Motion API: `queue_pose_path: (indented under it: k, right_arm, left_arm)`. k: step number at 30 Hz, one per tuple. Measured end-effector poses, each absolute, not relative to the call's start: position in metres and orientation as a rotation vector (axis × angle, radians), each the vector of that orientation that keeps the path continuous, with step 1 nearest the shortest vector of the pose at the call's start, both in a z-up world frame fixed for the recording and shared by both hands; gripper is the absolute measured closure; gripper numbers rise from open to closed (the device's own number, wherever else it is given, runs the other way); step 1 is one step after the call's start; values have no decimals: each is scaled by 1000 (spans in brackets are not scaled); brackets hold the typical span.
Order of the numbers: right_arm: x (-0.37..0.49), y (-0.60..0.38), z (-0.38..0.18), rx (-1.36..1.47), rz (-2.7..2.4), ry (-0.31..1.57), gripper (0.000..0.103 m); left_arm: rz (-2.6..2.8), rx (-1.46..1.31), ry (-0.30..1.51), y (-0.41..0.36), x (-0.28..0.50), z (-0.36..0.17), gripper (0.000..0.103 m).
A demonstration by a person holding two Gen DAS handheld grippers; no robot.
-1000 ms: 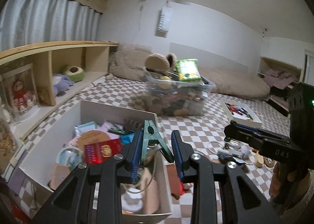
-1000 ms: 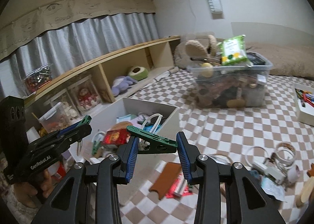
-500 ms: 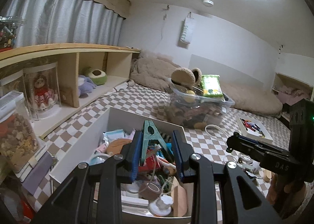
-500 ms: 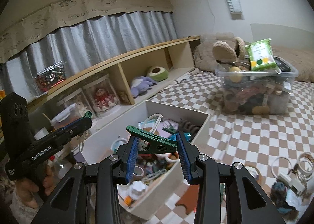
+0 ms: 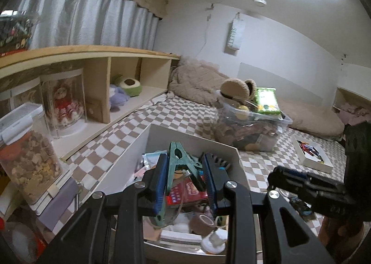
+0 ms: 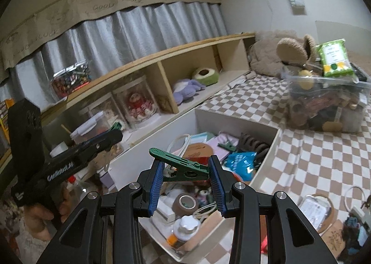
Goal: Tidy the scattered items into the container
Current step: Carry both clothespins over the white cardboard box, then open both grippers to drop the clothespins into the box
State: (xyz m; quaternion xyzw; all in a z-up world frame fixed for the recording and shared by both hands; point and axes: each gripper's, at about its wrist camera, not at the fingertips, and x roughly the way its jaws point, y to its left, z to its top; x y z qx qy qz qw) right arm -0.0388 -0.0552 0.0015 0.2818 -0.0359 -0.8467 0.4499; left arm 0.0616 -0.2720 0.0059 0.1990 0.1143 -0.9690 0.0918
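1. Both grippers have travelled from the checkered bed toward the white box since a second ago, so the box now fills the lower middle of each wrist view instead of sitting off to one side.
2. Left gripper (image 5: 185,180): its blue-padded jaws are closed narrowly on a teal clothespin (image 5: 177,171), which stands roughly upright between the pads with its tip pointing up.
3. Right gripper (image 6: 186,180): its jaws clamp a dark green clothespin (image 6: 179,165), held crosswise, its long tip reaching up and to the left past the left pad.
4. Each pin hangs above the open white box (image 6: 234,120), held clear of the contents below.
5. Inside the box lie a roll of brown tape (image 6: 186,202), a blue packet (image 6: 241,162), a red packet (image 5: 187,192), a white-capped bottle (image 6: 185,225) and other small clutter.
6. Beyond the box, on the checkered bed (image 6: 313,148), stands a clear plastic tub (image 6: 329,106) heaped with things, a green packet (image 6: 335,60) on top.
7. More loose items, rings and cords among them, lie on the bed at the lower right of the right wrist view, outside the box.
8. A wooden shelf (image 5: 97,55) runs along the left wall and holds a doll in a clear case (image 5: 66,104) and plush toys.
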Motion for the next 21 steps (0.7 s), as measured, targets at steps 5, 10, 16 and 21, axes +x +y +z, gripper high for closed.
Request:
queue_pose_path:
  k: [5, 10, 16, 21]
  right_arm:
    - [-37, -72, -13, 735, -2038, -80, 63]
    - [-35, -95, -26, 786, -1987, -36, 63]
    - [-37, -118, -40, 837, -1942, -33, 63]
    - [-41, -132, -48, 863, -1937, -5, 63]
  left_arm:
    - [-2848, 588, 354, -285, 61, 2, 73]
    - [-2825, 598, 372, -297, 60, -3, 73]
    - [-2803, 622, 401, -309, 55, -11, 73]
    - [-2783, 649, 418, -317, 50, -18, 73]
